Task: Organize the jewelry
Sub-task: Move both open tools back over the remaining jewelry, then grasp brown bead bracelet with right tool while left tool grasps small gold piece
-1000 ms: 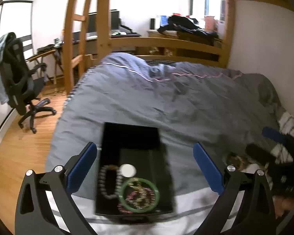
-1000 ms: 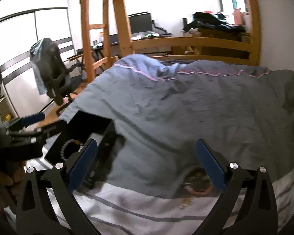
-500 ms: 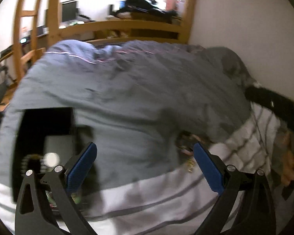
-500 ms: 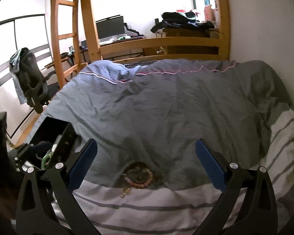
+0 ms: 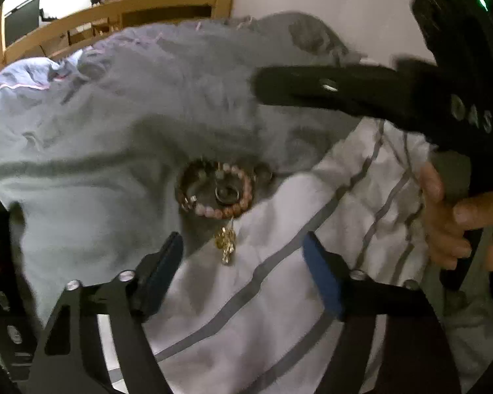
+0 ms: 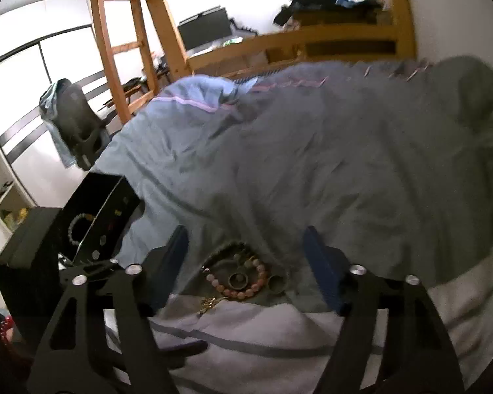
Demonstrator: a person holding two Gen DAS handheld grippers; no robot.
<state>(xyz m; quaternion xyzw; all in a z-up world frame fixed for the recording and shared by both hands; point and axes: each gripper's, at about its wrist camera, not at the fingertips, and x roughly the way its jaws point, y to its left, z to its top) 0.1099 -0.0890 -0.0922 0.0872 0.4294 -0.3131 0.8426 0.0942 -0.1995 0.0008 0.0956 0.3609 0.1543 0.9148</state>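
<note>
Both the left gripper (image 5: 243, 252) and the right gripper (image 6: 246, 249) are spread apart and hold nothing. The pink bead bracelet (image 5: 225, 190) lies flat just ahead between them, at the grey blanket (image 5: 121, 124) edge, gold charm (image 5: 226, 244) pointing toward the left gripper.

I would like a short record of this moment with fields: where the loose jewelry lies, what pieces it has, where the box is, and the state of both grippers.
loose jewelry: a small pile on the bed, at the border of the grey duvet and the striped sheet
pieces: pink bead bracelet, darker bead bracelet, metal rings, gold chain piece
box: black jewelry box left of the pile, open, a bead bracelet inside
left gripper: open, empty, pointed at the pile
right gripper: open, empty, fingers on either side of the pile
</note>
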